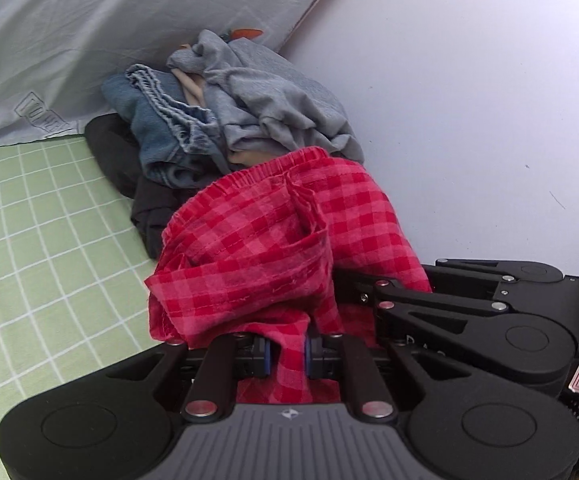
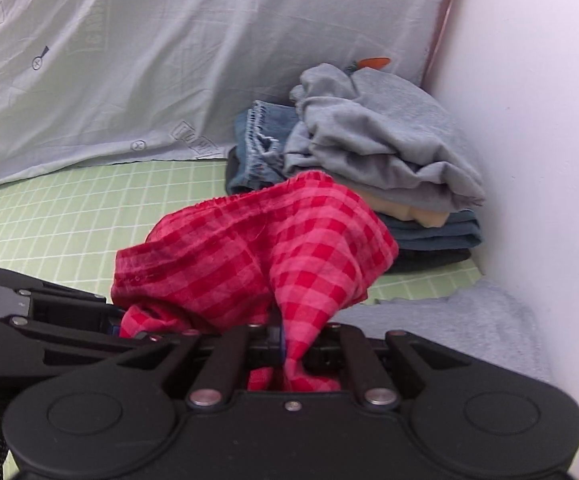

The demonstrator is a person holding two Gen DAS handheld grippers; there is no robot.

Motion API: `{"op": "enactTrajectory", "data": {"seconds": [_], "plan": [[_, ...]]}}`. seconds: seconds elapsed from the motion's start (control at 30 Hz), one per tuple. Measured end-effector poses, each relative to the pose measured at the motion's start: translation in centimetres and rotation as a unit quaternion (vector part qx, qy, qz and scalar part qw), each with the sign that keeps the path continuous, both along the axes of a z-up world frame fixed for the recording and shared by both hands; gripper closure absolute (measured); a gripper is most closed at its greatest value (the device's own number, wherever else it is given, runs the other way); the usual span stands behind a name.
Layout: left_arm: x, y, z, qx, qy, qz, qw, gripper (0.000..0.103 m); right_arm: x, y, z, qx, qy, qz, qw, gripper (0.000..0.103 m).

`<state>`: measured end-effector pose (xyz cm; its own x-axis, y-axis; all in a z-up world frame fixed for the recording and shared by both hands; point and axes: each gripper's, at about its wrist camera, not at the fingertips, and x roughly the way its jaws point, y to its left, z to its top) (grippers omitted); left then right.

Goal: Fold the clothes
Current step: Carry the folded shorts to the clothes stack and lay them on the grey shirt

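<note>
A red checked garment (image 1: 265, 236) with an elastic waistband is bunched up and held above the green checked bed sheet (image 1: 37, 240). My left gripper (image 1: 287, 350) is shut on a fold of it. My right gripper (image 2: 285, 340) is shut on another fold of the same garment (image 2: 257, 248). The two grippers are close side by side; the right one shows at the right of the left wrist view (image 1: 469, 312), and the left one at the left of the right wrist view (image 2: 49, 320).
A pile of clothes (image 2: 369, 152) with grey, denim, beige and dark pieces lies against the white wall (image 2: 529, 120). A pale blue printed pillow (image 2: 169, 60) leans behind. A grey garment (image 2: 469, 328) lies on the sheet at the right.
</note>
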<state>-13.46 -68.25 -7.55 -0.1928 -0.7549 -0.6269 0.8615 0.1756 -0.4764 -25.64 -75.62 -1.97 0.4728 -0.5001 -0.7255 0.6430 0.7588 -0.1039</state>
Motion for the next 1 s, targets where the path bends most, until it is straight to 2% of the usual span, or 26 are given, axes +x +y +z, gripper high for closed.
{"op": "enactTrajectory", "data": {"seconds": [0.13,0.2,0.27,0.37,0.47,0.53,0.83,0.9,1.0], "plan": [[-3.4,-3.4,-0.6,0.003,0.013,-0.003,0.9999,0.088,-2.5,-2.9,-0.5,-0.023,0.035,-0.022,0.999,0.096],[-4.8,-4.5,-1.1,0.003,0.005,-0.004,1.0,0.088,-3.7,-4.4,-0.8,-0.032,0.051,-0.032,0.998,0.096],[-5.9,-5.5,-2.3,0.021,-0.006,0.007,0.9997,0.087,-4.6,-5.7,-1.4,-0.037,0.064,-0.044,0.996,0.095],[-6.0,-6.2,-3.8,0.053,-0.015,0.033,0.9979,0.08,-5.2,-7.0,-3.8,-0.028,0.083,-0.056,0.995,0.095],[-5.3,-6.2,-4.2,0.062,-0.03,0.05,0.9964,0.08,-5.2,-7.3,-6.1,-0.029,0.099,-0.071,0.992,0.091],[-4.6,-6.1,-4.4,0.066,-0.031,0.056,0.9958,0.077,-5.3,-7.5,-6.8,-0.025,0.094,-0.088,0.991,0.088],[-3.9,-4.8,-4.5,0.08,-0.035,0.069,0.9938,0.069,-6.9,-8.7,-6.8,-0.016,0.056,-0.152,0.987,0.06],[-3.7,-4.3,-4.3,0.081,-0.037,0.072,0.9934,0.065,-7.2,-8.6,-6.5,-0.028,0.053,-0.169,0.984,0.048],[-2.9,-3.4,-3.9,0.083,-0.035,0.083,0.9924,0.057,-7.8,-8.3,-6.1,-0.047,0.052,-0.194,0.979,0.04]]}}
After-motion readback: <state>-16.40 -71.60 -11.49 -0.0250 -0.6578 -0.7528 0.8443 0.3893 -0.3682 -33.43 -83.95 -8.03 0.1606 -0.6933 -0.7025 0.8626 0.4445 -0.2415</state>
